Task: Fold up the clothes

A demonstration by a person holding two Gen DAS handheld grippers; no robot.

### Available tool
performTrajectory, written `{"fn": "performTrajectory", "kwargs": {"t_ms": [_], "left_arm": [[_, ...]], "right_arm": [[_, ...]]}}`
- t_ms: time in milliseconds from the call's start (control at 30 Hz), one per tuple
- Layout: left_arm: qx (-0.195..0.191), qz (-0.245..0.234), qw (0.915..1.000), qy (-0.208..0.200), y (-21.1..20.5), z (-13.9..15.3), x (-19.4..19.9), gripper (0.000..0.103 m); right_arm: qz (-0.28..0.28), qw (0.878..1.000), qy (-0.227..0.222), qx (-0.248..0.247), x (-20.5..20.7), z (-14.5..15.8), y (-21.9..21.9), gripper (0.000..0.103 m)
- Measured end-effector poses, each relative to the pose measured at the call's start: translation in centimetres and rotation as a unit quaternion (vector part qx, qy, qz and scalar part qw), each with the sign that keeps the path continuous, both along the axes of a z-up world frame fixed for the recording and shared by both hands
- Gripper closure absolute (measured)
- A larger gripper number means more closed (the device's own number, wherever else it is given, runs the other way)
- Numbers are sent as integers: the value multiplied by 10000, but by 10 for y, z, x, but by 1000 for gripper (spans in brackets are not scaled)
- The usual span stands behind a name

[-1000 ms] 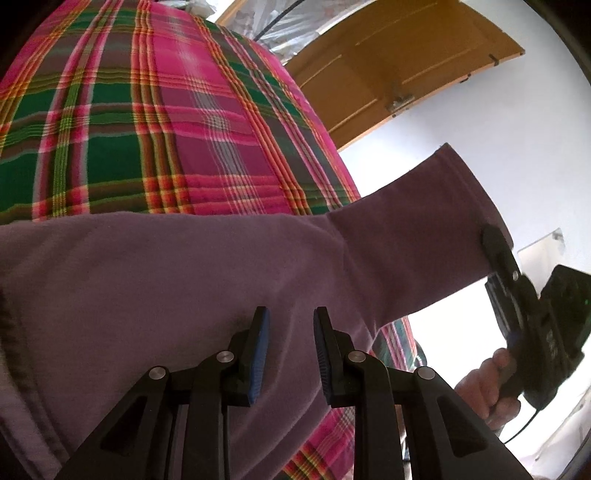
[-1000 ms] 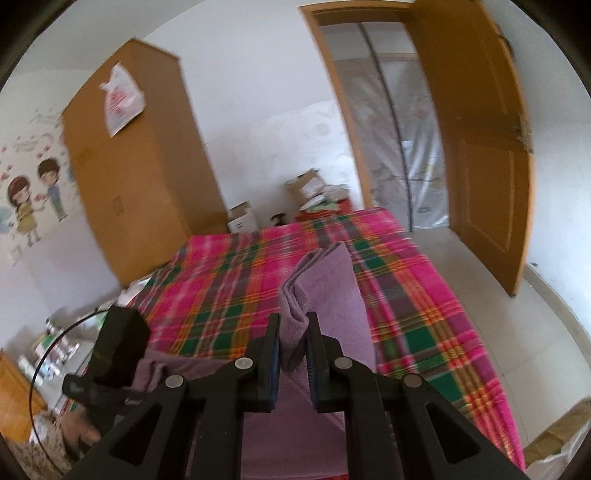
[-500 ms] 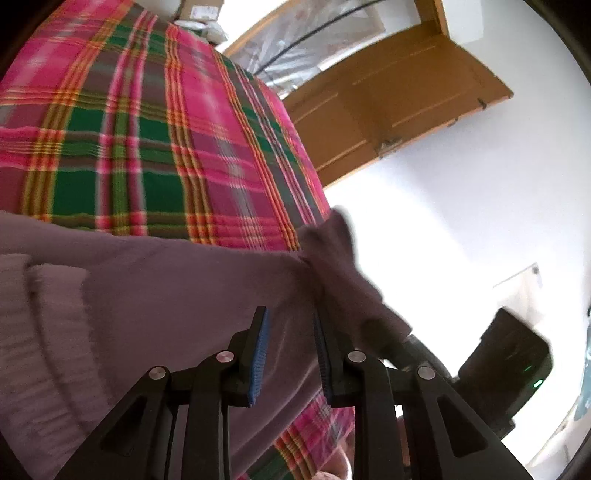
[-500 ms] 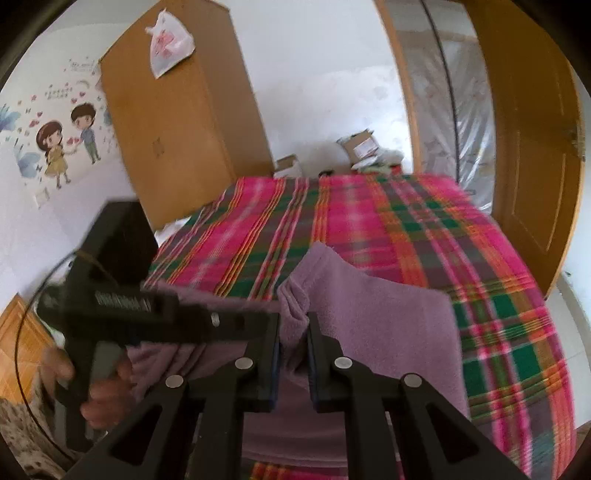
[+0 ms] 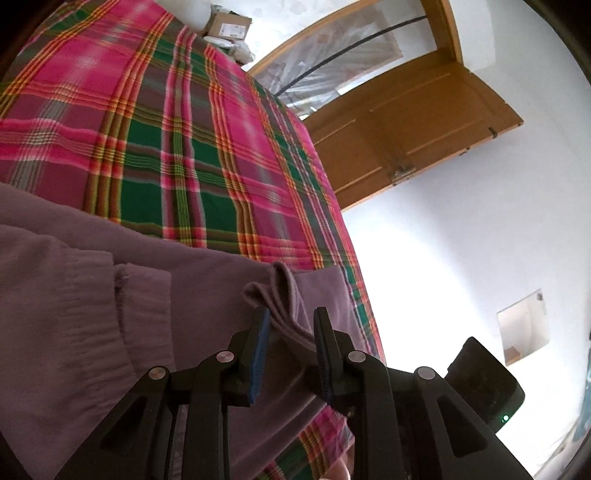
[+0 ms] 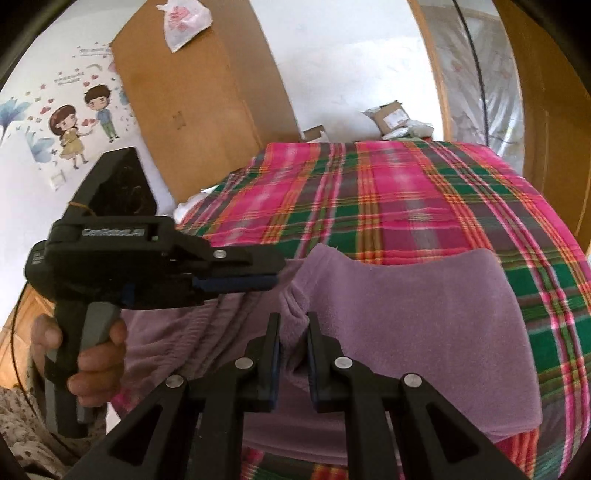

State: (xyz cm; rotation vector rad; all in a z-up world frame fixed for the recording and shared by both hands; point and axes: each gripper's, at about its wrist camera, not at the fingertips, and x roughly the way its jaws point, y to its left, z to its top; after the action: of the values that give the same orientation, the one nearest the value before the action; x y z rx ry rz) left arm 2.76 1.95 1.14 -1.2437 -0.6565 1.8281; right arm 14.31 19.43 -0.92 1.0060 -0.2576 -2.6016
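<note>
A home bedroom: bed under a plaid blanket, wooden wardrobe, cartoon wall stickers, wooden door, cardboard boxes.

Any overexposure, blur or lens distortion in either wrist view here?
Left wrist: floor beside the plaid bedspread is blown out white; the door bows from fisheye. Right wrist: evenly lit, the wardrobe leans and curves, the purple garment is sharp, edges slightly soft.

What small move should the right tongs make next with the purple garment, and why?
Probably open the right tongs and draw back: the folded purple garment already lies flat on the plaid blanket, while a bunch of it sits between their fingers.
</note>
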Motion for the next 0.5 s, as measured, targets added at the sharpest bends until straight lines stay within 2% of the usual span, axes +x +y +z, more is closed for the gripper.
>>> {"fn": "performTrajectory", "kwargs": {"t_ms": [133,267,500], "left_arm": [[-11,39,10000,0,-5,0,2,78],[-97,97,9999,-42,-7,-4,2,78],[-196,-22,9997,139,7,5,4,78]], "right_arm": [[130,9998,-107,70,-2,-7,-9,91],[102,9992,-395,-25,-5,-24,-8,90],[216,9978,-619,-138,-2,-27,-6,83]]}}
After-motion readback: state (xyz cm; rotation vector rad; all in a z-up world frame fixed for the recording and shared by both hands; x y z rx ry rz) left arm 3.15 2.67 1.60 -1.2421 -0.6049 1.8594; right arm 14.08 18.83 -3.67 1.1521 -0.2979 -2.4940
